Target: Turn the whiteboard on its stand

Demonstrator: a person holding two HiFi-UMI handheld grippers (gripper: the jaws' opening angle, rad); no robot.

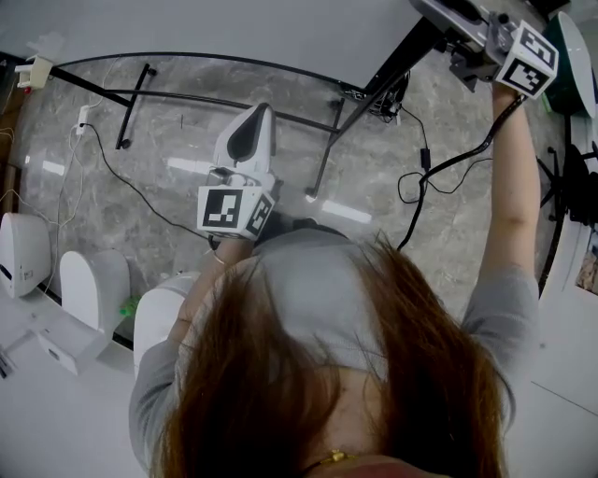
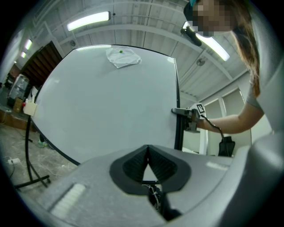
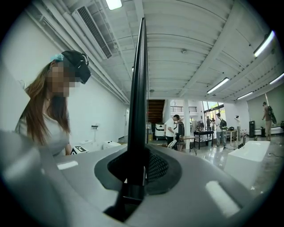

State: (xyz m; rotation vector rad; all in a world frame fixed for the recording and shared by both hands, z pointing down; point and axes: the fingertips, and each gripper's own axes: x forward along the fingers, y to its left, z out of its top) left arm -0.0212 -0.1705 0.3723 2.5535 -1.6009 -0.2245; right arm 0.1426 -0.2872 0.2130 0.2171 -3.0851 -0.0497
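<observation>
Smooth whiteboard (image 2: 111, 111), black metal stand (image 1: 323, 154), glossy floor (image 1: 159, 140)

Your head view looks steeply down past your hair (image 1: 308, 373) onto the whiteboard (image 1: 234, 23). Left gripper view faces its surface from close by; right gripper view sights straight along its edge. All three share it.

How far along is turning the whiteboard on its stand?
Done: the right tongs are clamped on the whiteboard at its side edge. In hand: the left tongs, shut and empty, point at the board's face. Left: the turn itself; I can't tell whether it has started.
</observation>
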